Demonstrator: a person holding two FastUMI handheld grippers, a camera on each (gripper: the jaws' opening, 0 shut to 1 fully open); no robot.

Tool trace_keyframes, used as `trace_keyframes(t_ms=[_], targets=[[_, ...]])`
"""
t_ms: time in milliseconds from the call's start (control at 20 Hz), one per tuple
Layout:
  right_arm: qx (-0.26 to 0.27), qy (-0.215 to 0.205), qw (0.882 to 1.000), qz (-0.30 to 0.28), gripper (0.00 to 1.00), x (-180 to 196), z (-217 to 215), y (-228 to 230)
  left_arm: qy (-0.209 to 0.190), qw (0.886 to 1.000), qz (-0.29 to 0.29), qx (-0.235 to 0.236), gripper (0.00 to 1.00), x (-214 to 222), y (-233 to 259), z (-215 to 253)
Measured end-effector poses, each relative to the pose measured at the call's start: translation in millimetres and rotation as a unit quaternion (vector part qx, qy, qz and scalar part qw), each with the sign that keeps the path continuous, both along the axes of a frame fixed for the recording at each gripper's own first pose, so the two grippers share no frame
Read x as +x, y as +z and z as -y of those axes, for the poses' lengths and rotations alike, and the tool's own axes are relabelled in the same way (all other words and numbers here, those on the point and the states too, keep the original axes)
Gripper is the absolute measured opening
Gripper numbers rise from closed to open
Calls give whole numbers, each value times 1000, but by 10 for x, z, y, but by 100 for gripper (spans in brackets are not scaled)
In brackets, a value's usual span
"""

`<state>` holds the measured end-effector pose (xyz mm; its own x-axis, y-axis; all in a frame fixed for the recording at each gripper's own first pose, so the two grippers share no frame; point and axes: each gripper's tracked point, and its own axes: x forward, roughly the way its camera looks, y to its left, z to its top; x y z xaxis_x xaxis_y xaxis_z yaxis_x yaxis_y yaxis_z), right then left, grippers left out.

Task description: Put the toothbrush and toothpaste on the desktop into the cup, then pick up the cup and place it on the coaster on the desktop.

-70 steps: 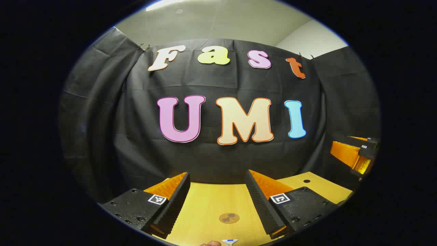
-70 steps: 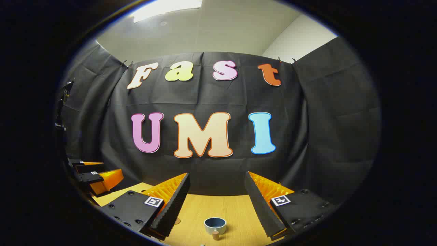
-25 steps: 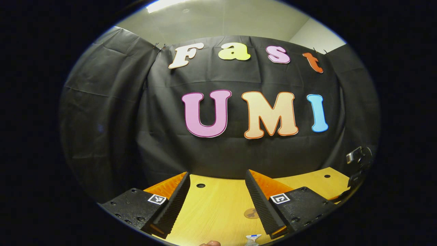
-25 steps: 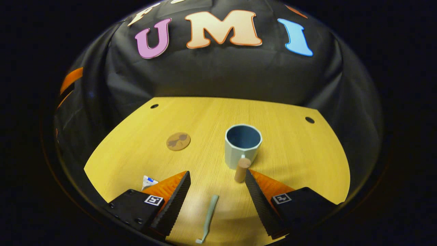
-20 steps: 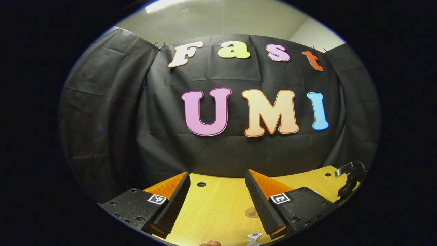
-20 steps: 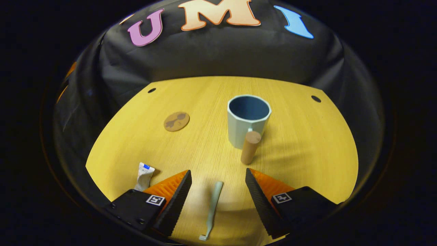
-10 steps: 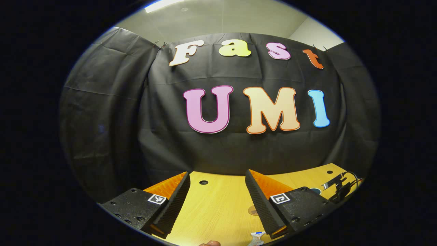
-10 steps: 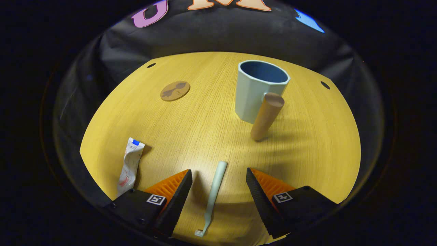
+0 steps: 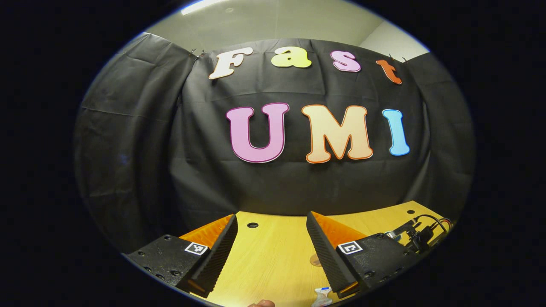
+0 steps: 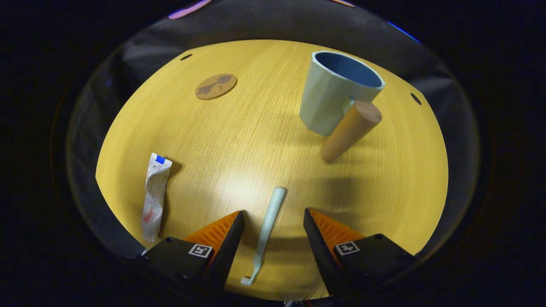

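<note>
In the right gripper view a pale green toothbrush [image 10: 266,230] lies on the wooden desktop [image 10: 239,140], bristles toward me. My right gripper [image 10: 273,219] is open just above it, one finger on each side of the handle, neither touching. A crumpled white toothpaste tube [image 10: 152,196] lies to the left. The pale blue cup [image 10: 330,98] with its wooden handle [image 10: 349,130] stands at the upper right. The round brown coaster [image 10: 216,86] sits far left. My left gripper [image 9: 271,224] is open and level above the desktop [image 9: 273,251], with the toothpaste tube [image 9: 320,295] and coaster [image 9: 315,260] below it.
Black cloth walls close the desktop at the back and sides. Small round holes [image 10: 186,56] mark the far corners of the desktop. In the left gripper view the other gripper's cables and mount [image 9: 420,236] show at the far right.
My right gripper has tilted down and dropped toward the desktop, so the toothbrush handle now lies between its open fingers. The left gripper has barely moved.
</note>
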<state>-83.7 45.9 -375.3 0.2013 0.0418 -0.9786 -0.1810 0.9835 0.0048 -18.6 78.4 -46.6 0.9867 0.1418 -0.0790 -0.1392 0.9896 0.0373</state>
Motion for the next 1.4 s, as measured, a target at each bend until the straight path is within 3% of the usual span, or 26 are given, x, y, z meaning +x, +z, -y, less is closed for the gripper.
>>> trace_keyframes(t_ms=[200,250,350,450,600,850,1200,1400], targets=[[8,3,1000,1,50,12,-68,-5,-7,1000,0,2,94,19,-8,20],[7,2,1000,0,29,6,-71,7,-9,1000,-1,0,94,21,-13,29],[12,3,1000,-5,24,7,-59,-19,-14,1000,-8,-6,94,32,-62,64],[26,-1,1000,-11,8,-1,-55,-1,-29,999,-13,-19,94,32,-120,144],[34,4,999,0,4,21,-57,-5,-55,997,-41,-22,94,20,-350,290],[32,14,999,10,4,37,-67,1,-105,989,-100,-33,95,-51,-821,597],[45,12,999,26,4,46,-66,0,-162,963,-211,-42,95,-270,-1561,980],[54,9,998,34,3,51,-63,0,-172,946,-274,-34,95,-408,-1927,1089]])
